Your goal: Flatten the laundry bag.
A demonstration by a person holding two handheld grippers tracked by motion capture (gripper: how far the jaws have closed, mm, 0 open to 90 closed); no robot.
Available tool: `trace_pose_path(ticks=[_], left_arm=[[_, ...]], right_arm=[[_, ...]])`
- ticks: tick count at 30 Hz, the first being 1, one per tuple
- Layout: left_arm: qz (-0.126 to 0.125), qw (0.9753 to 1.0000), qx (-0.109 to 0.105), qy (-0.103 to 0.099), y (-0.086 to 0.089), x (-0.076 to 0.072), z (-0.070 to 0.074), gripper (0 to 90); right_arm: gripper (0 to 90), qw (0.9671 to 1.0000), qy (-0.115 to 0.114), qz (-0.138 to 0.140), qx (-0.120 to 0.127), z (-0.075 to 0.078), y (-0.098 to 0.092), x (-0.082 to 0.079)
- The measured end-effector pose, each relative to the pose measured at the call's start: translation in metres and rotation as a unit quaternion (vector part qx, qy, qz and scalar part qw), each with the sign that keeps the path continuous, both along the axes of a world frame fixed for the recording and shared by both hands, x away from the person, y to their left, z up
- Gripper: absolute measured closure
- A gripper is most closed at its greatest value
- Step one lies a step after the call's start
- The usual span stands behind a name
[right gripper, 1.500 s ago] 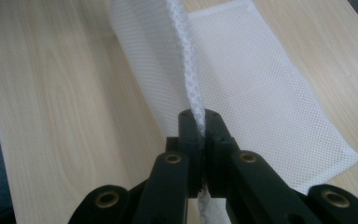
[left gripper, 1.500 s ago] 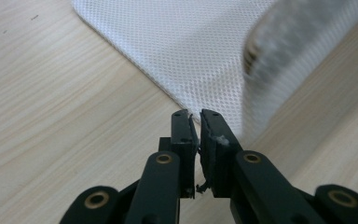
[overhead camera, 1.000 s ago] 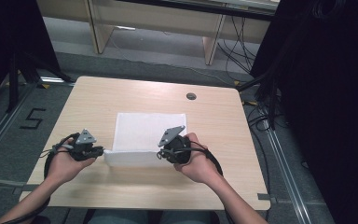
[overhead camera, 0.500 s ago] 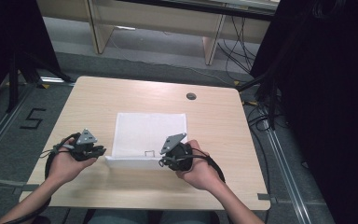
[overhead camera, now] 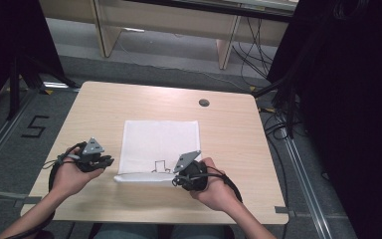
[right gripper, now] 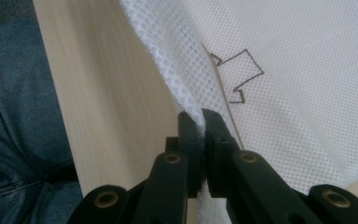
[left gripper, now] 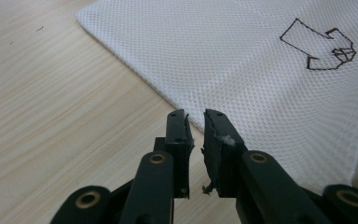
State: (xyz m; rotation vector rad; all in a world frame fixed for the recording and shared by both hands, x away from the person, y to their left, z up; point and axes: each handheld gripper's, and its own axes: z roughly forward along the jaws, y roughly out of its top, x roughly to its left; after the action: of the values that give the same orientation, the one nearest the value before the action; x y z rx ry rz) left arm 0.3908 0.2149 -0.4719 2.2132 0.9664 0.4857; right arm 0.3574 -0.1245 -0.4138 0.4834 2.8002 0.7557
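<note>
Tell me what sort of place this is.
Probably a lab or recording room set up for data capture. A bare wooden table stands on grey floor with a taped number 5, loose cables trail behind, and a person works a white cloth with handheld tools.

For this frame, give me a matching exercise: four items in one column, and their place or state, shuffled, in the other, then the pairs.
Column one:
1. left gripper
2. right gripper
3. white mesh cloth
4. round dark hole

Column two:
A. in the wooden table top, beyond the cloth
B. jaws shut on the cloth's near edge
C. jaws slightly apart, holding nothing, at the cloth's edge
D. lying mid-table, near edge folded over, with a drawn outline on it

Pairs: 1-C, 2-B, 3-D, 4-A
</note>
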Motion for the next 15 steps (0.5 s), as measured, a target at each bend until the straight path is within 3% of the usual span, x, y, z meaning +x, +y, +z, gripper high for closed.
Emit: trace_pose_path(ticks=[15], left_arm=[[-0.004,1.0,0.003,-0.002,-0.002,0.0,0.0,79.5]], right_arm=[[87.4,0.9995,0.027,0.01,-0.014,-0.02,-0.006,-0.013]])
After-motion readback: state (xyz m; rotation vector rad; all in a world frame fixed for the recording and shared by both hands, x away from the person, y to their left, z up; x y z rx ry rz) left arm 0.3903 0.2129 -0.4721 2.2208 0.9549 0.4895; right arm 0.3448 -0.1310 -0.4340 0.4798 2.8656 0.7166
